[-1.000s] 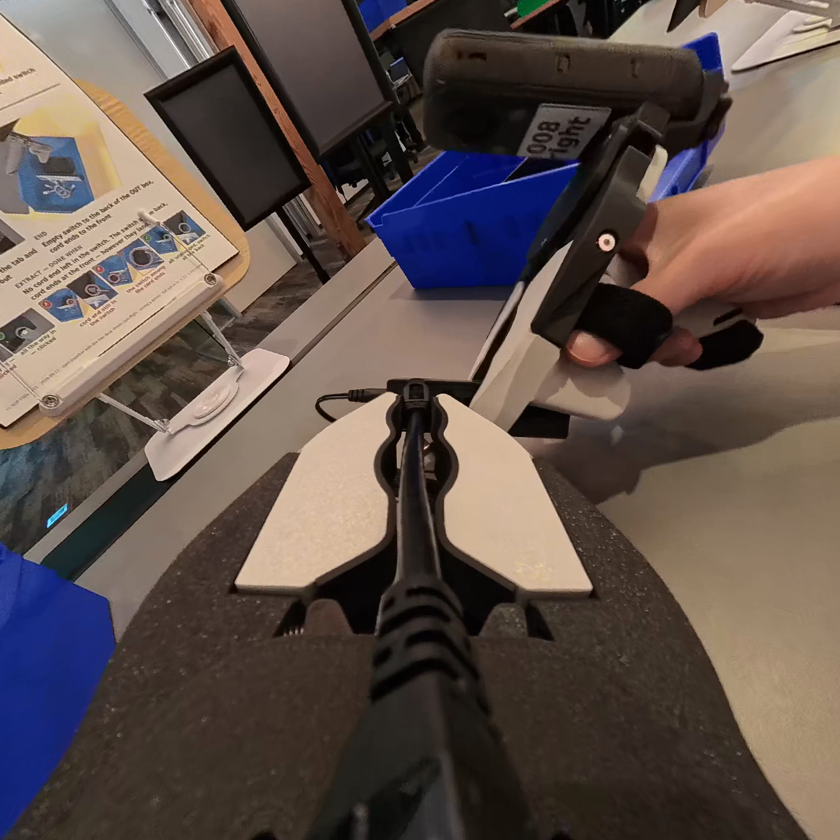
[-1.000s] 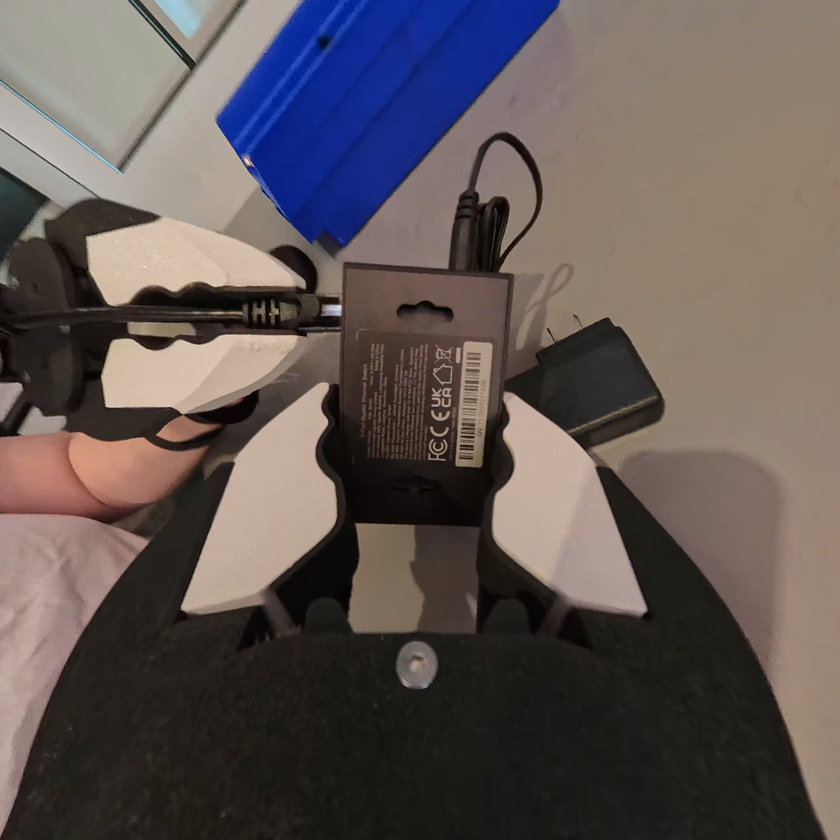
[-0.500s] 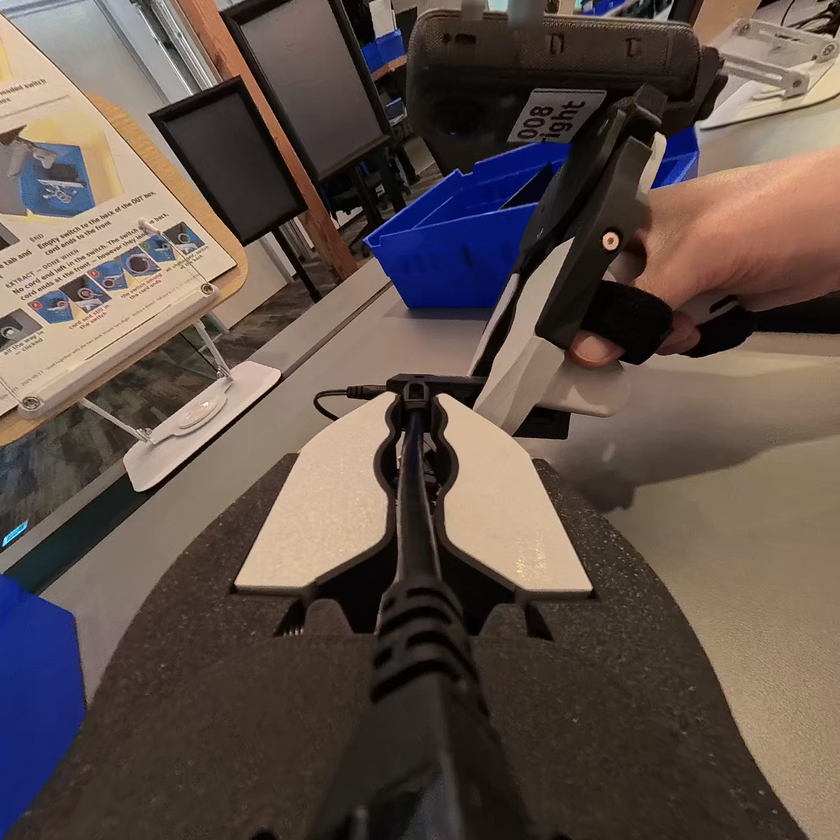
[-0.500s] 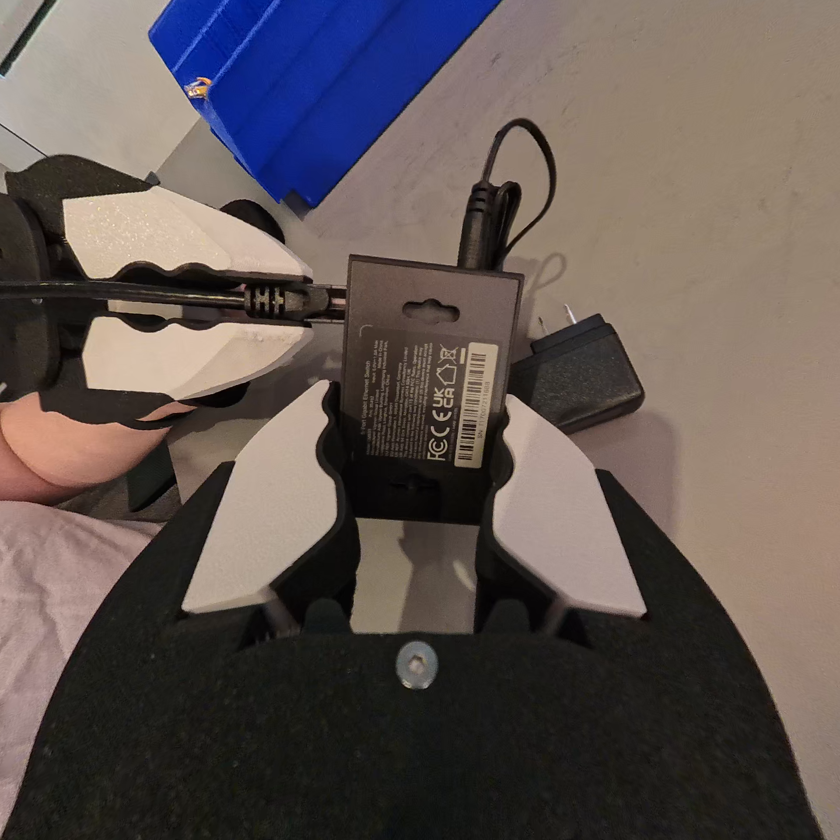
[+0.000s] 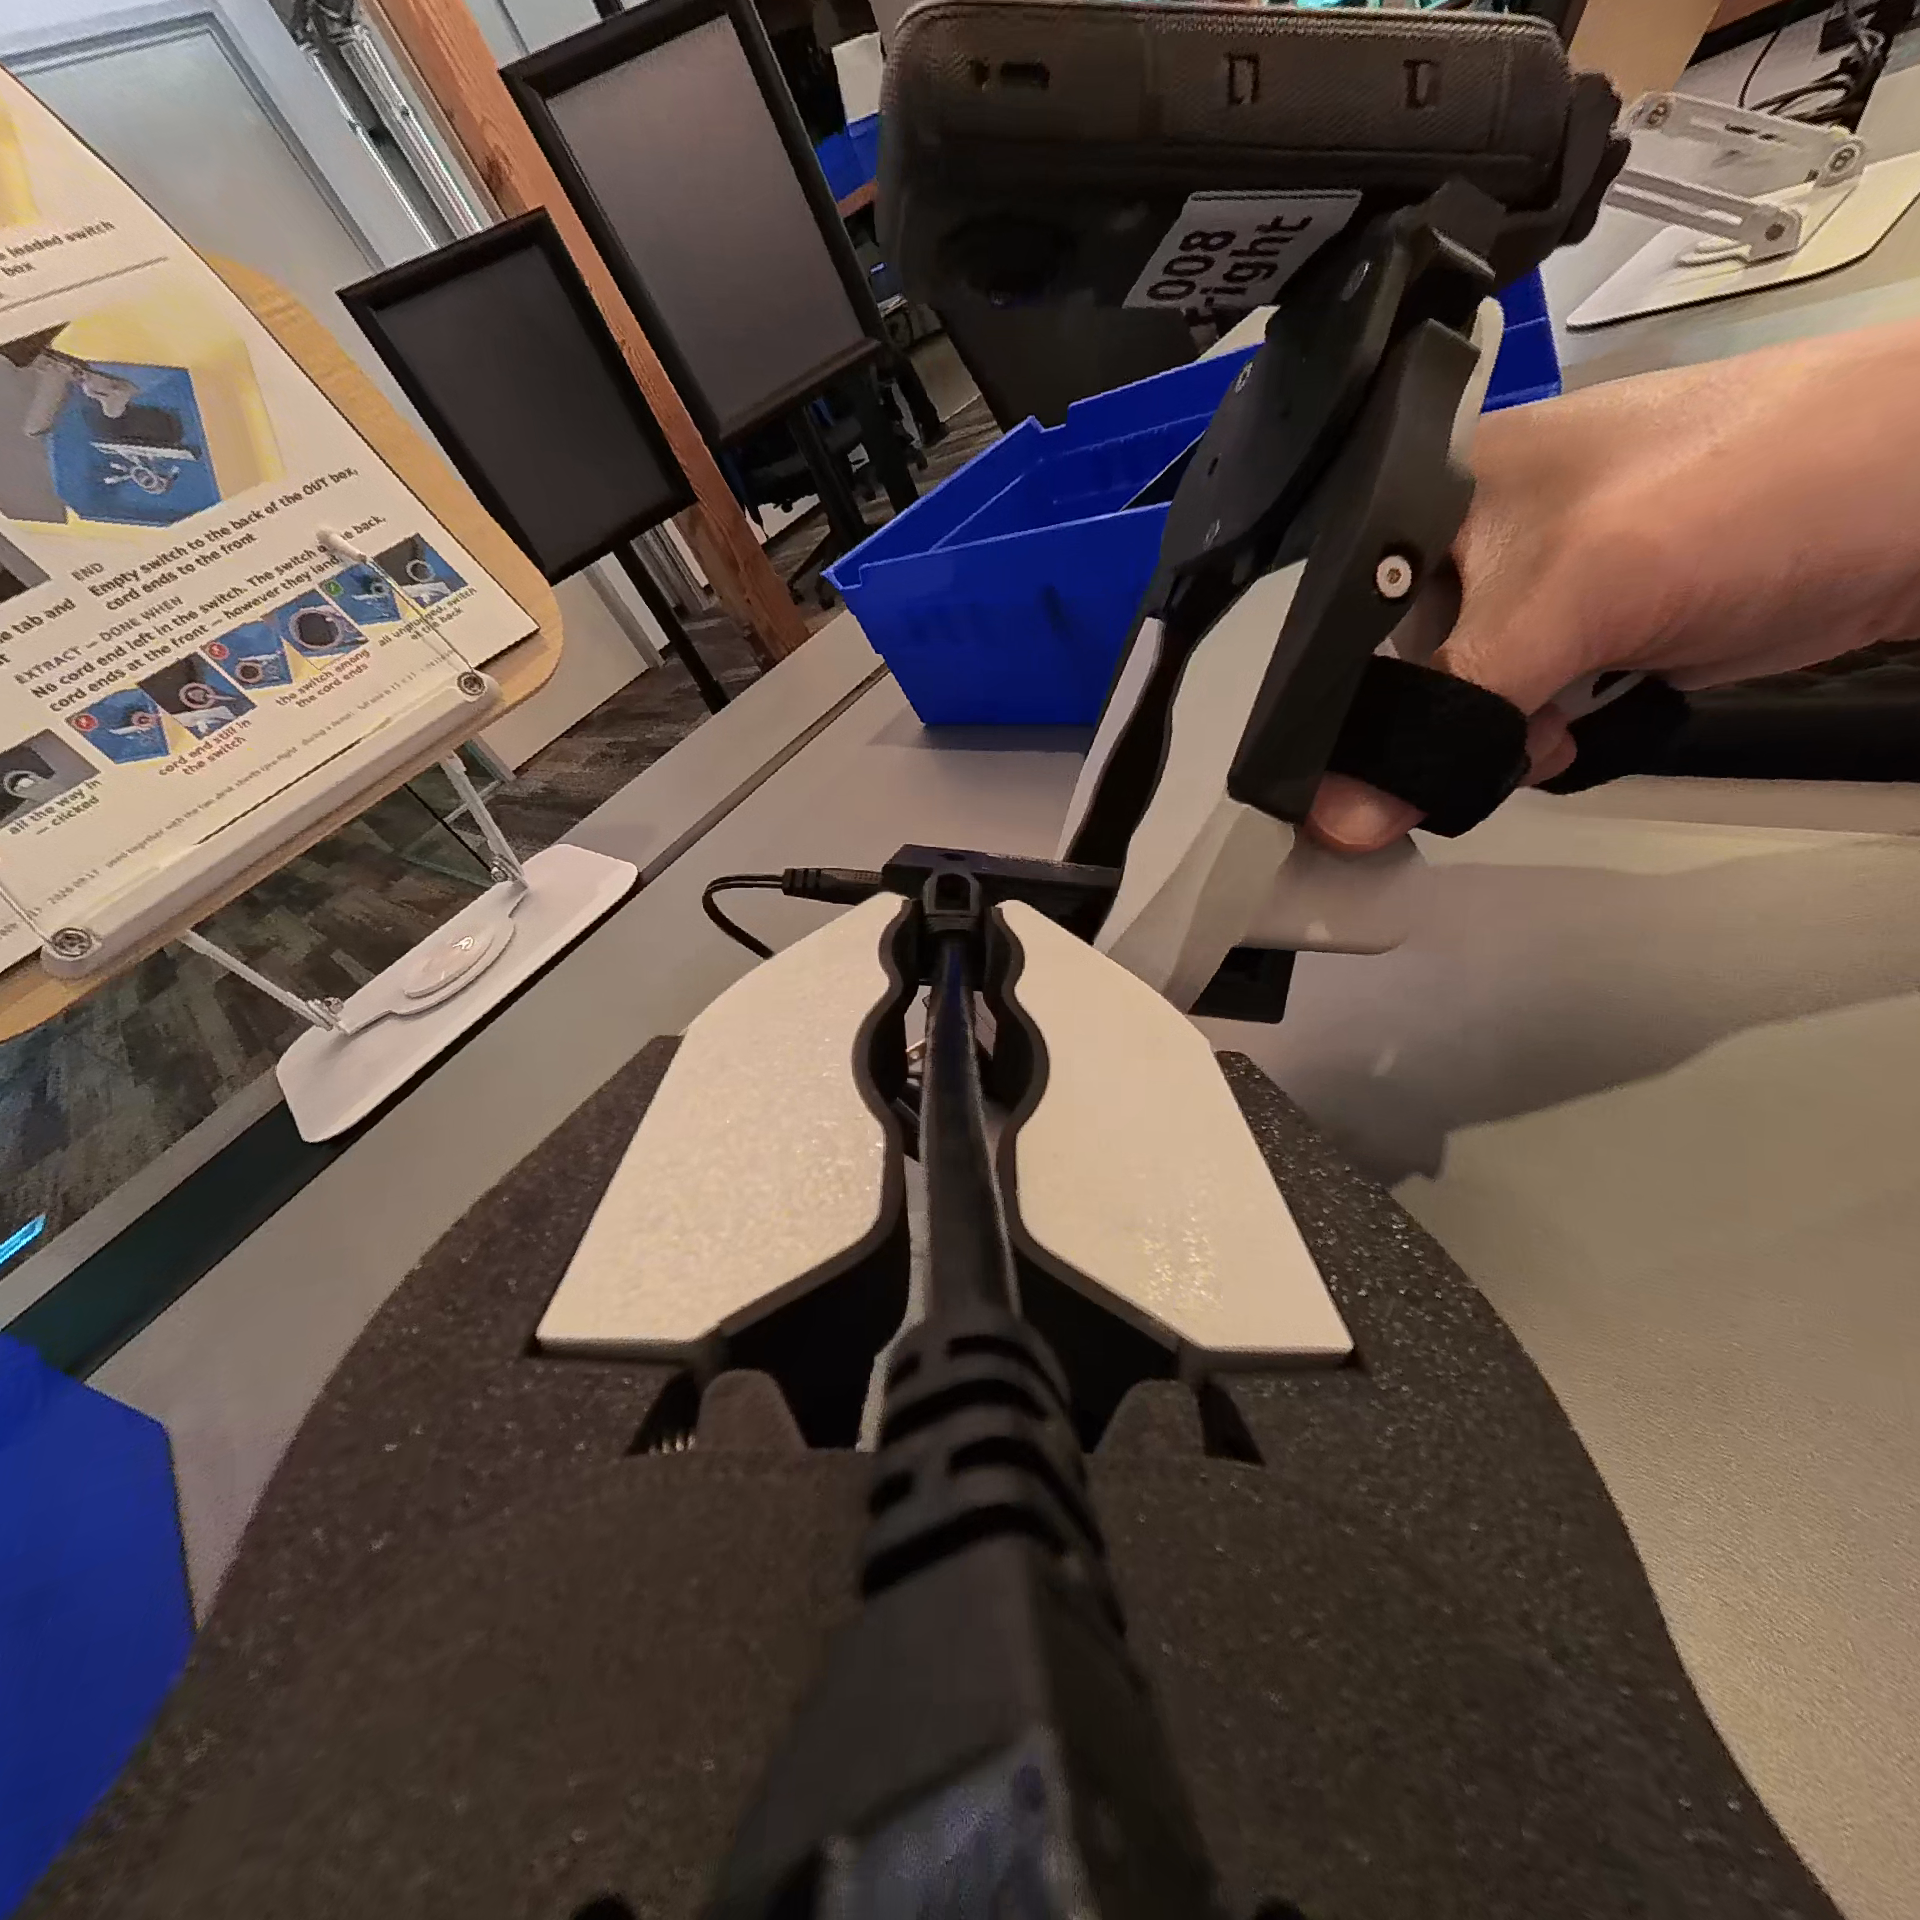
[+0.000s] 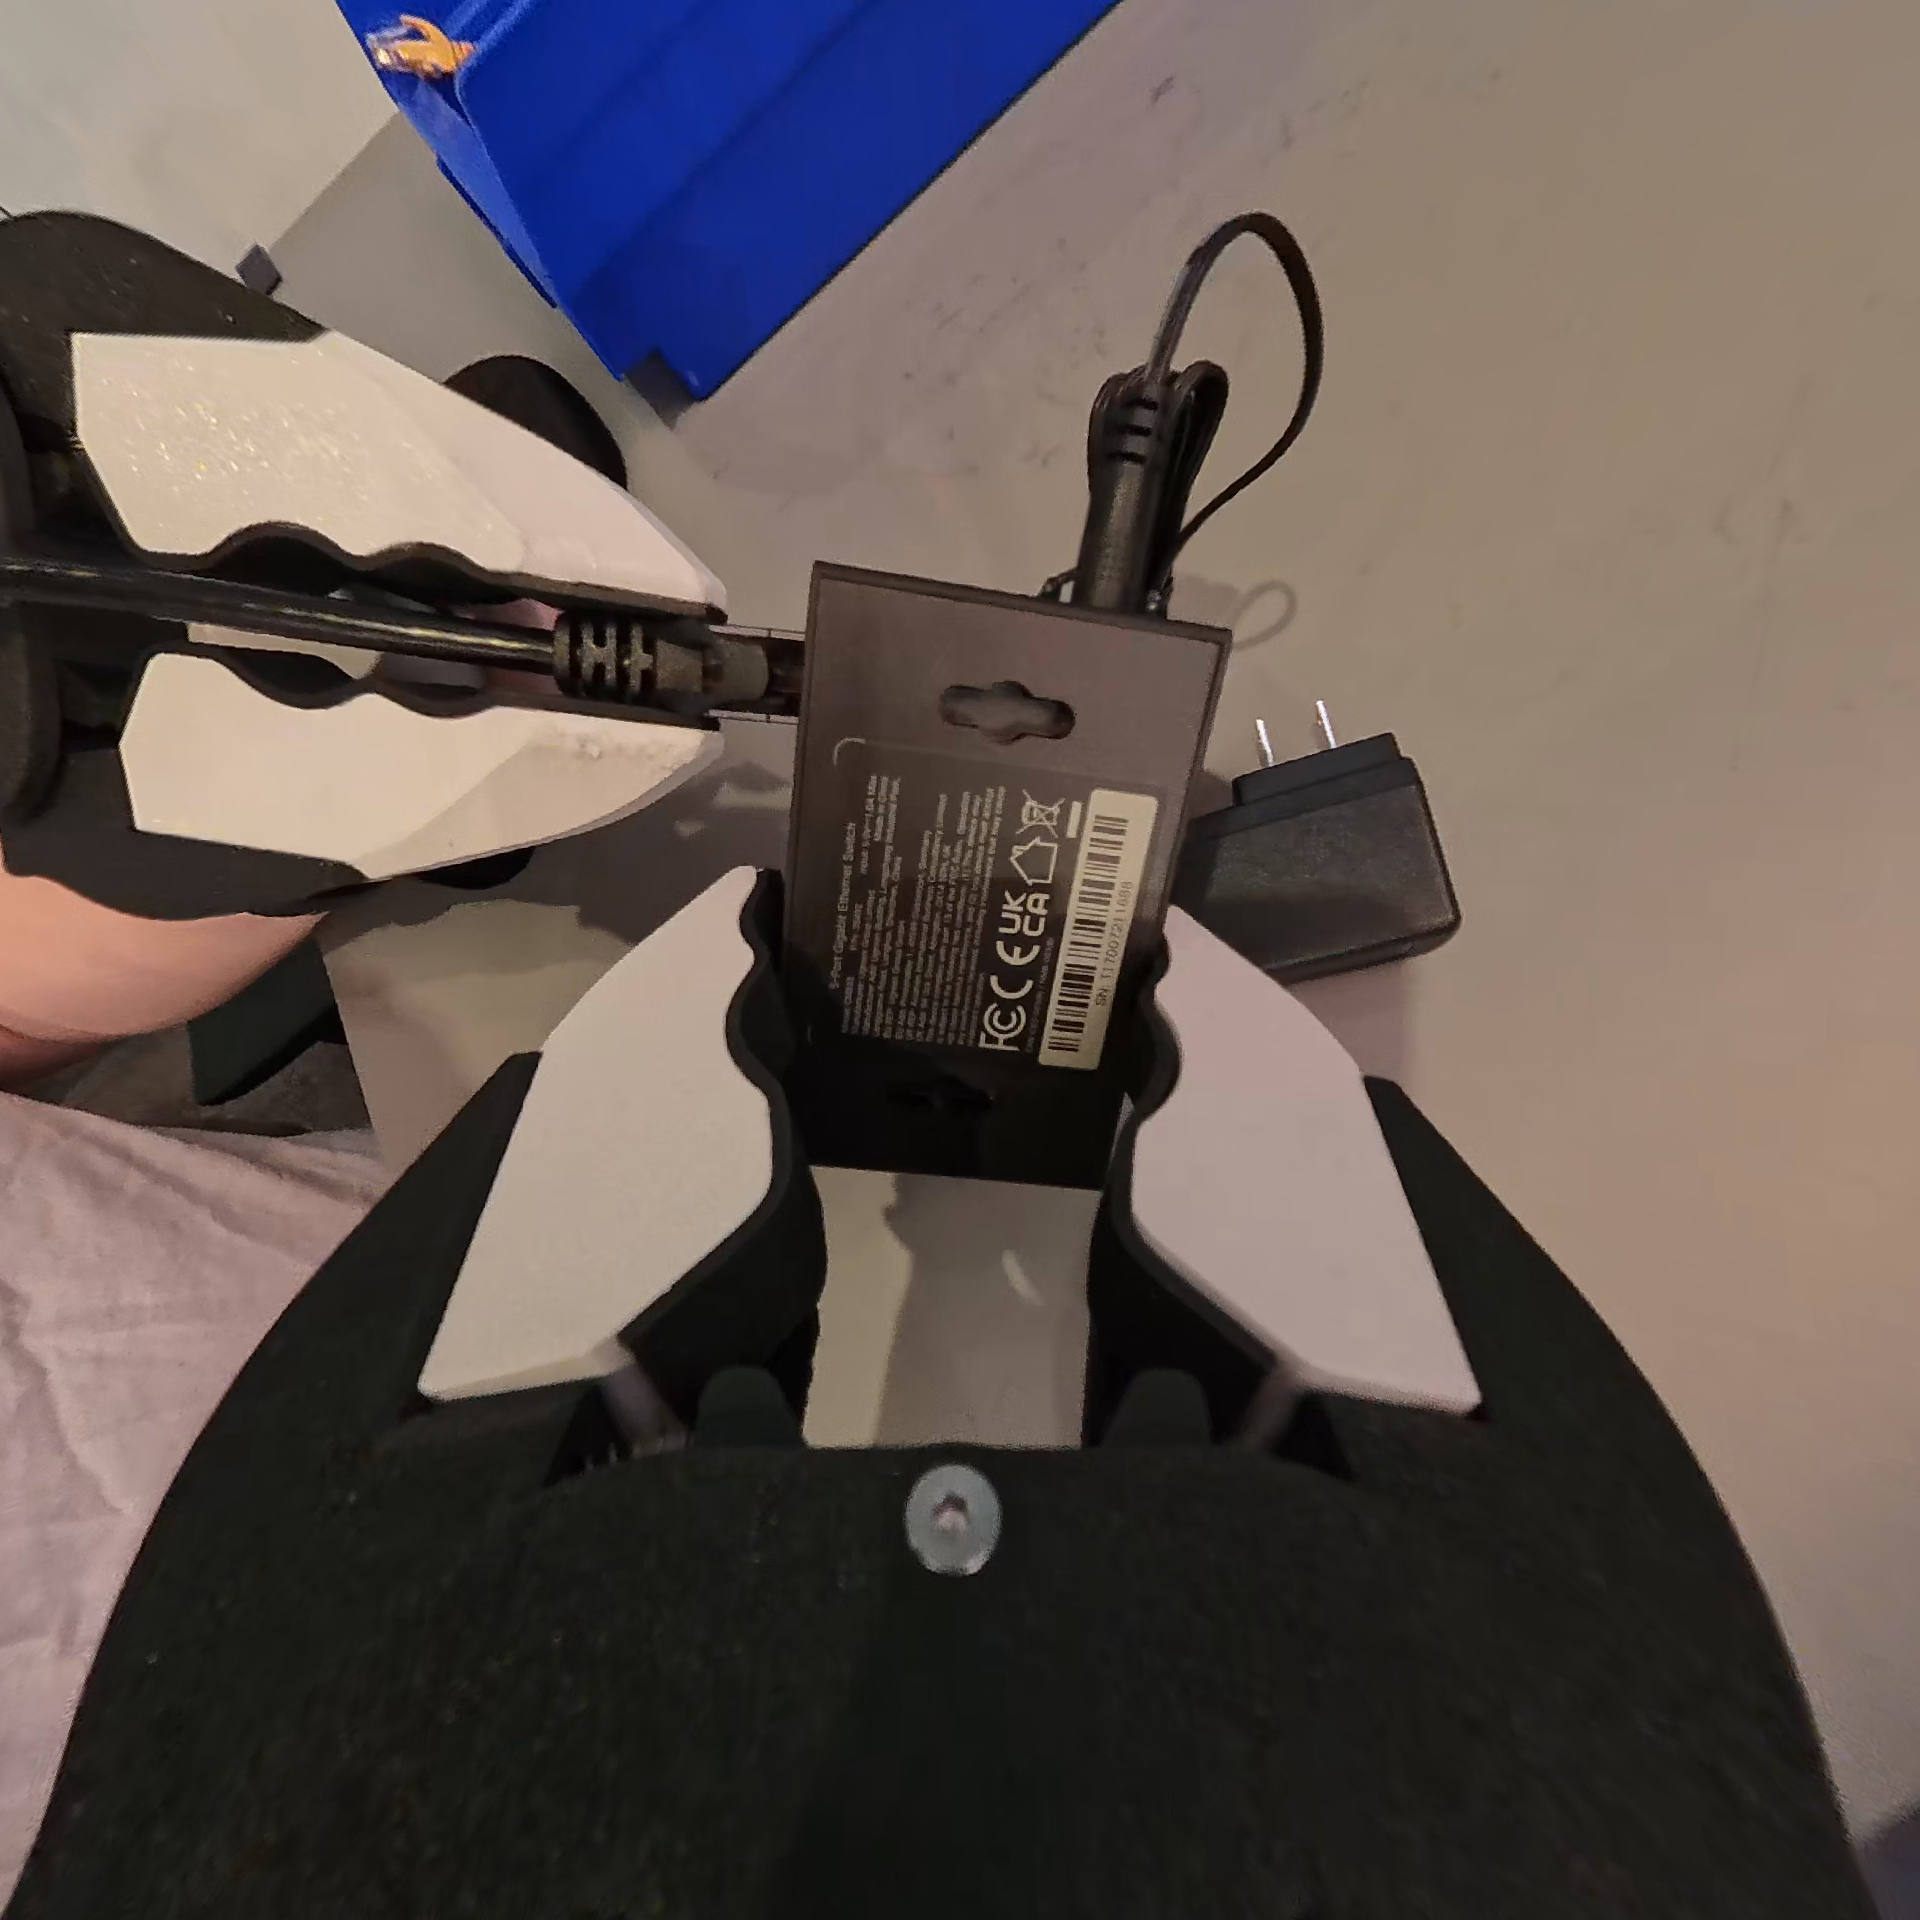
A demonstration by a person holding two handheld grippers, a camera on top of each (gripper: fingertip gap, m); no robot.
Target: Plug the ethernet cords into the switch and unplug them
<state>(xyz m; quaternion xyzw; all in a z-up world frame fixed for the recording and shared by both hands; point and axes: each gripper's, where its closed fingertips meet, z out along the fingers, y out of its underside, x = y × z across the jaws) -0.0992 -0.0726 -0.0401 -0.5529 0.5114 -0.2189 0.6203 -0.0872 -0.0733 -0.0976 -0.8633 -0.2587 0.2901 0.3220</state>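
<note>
Fingers of my left gripper (image 5: 948,940) pinch the black ethernet cord (image 5: 961,1122) just behind its plug. Its long axis runs straight ahead into the side of the switch (image 6: 997,831). My right gripper (image 6: 961,997) clamps the switch across its width, label side up. Plug and port appear to touch; how deeply the plug is seated I cannot tell. Any push or pull must follow that axis.
</note>
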